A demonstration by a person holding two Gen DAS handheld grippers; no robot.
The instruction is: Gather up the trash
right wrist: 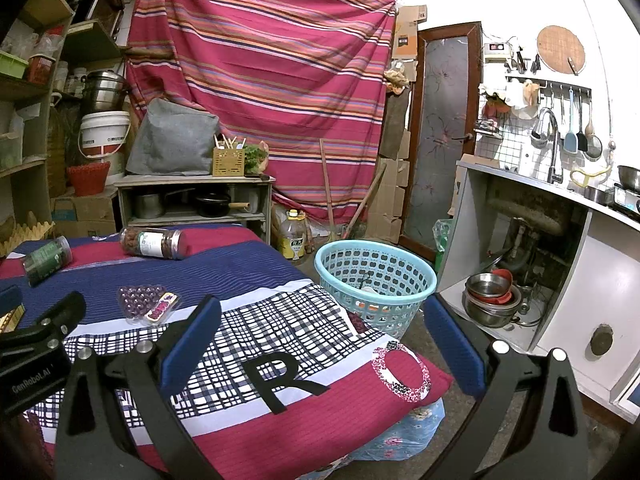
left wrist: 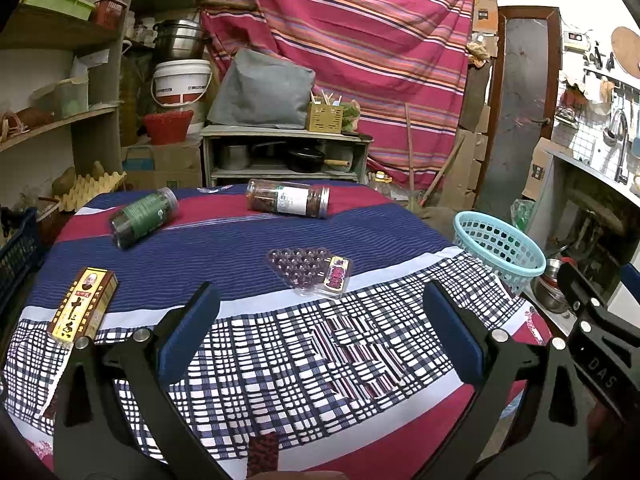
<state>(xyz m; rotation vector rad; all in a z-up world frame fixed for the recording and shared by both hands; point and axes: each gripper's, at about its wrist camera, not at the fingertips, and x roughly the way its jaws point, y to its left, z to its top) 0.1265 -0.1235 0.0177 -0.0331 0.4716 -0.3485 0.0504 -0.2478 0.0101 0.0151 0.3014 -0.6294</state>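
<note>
On the cloth-covered table (left wrist: 248, 240) lie a clear plastic blister tray (left wrist: 310, 272) with a purple label, a yellow and red box (left wrist: 82, 306) at the left, a green-labelled jar (left wrist: 144, 216) on its side and a white-labelled jar (left wrist: 288, 199) on its side. My left gripper (left wrist: 320, 328) is open and empty above the near checked part of the cloth. My right gripper (right wrist: 320, 336) is open and empty over the table's right corner. A light blue basket (right wrist: 374, 280) stands on the floor right of the table. The tray also shows in the right wrist view (right wrist: 146, 302).
Shelves (left wrist: 56, 120) with pots and buckets stand at the left. A low shelf unit (left wrist: 284, 156) with pans is behind the table. A white counter (right wrist: 560, 240) with steel bowls underneath is at the right. A striped curtain hangs behind.
</note>
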